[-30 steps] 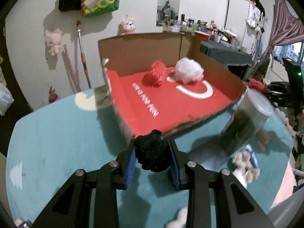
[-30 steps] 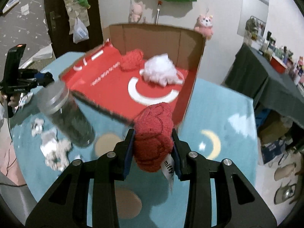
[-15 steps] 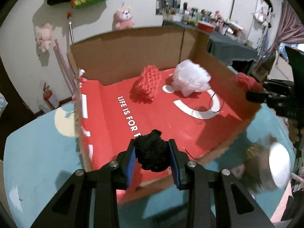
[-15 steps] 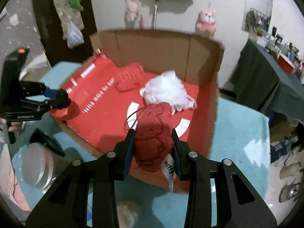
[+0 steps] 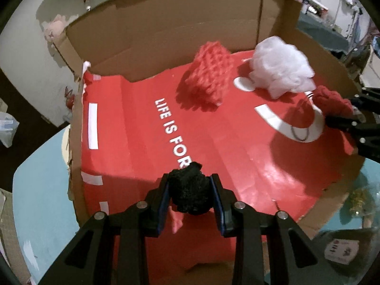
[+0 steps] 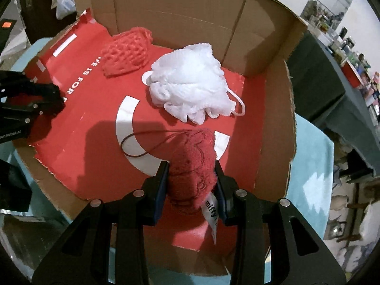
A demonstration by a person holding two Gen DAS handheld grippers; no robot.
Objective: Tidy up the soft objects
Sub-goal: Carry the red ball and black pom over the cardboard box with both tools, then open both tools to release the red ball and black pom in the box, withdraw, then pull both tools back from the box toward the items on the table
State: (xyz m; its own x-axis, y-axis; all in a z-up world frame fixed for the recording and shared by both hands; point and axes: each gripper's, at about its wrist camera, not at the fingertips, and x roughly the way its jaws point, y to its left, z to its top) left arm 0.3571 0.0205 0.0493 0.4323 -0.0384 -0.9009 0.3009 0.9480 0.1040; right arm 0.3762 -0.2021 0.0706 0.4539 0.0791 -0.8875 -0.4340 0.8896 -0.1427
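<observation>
A cardboard box [image 5: 166, 35] with a red printed floor [image 6: 95, 123] lies open below both grippers. My left gripper [image 5: 190, 196] is shut on a black fuzzy ball [image 5: 190, 194] over the box's near left part. My right gripper [image 6: 191, 178] is shut on a dark red plush cloth [image 6: 193, 163] with a white tag and a thin cord, low over the white arc print. In the left wrist view that plush [image 5: 332, 102] shows at the right edge. A red waffle-knit pad [image 5: 209, 76] and a white mesh pouf [image 6: 192, 83] rest near the back wall.
The box sits on a teal rug [image 5: 40, 190]. A clear jar with a metal lid [image 5: 351, 237] lies off the box's near right corner. The box's cardboard walls [image 6: 273, 123] rise at the back and right. A dark table with clutter [image 6: 344, 66] stands beyond.
Both grippers have moved forward and down from outside the front edge to over the box floor, each keeping hold of its soft object. The jar has slipped out toward the frame edges.
</observation>
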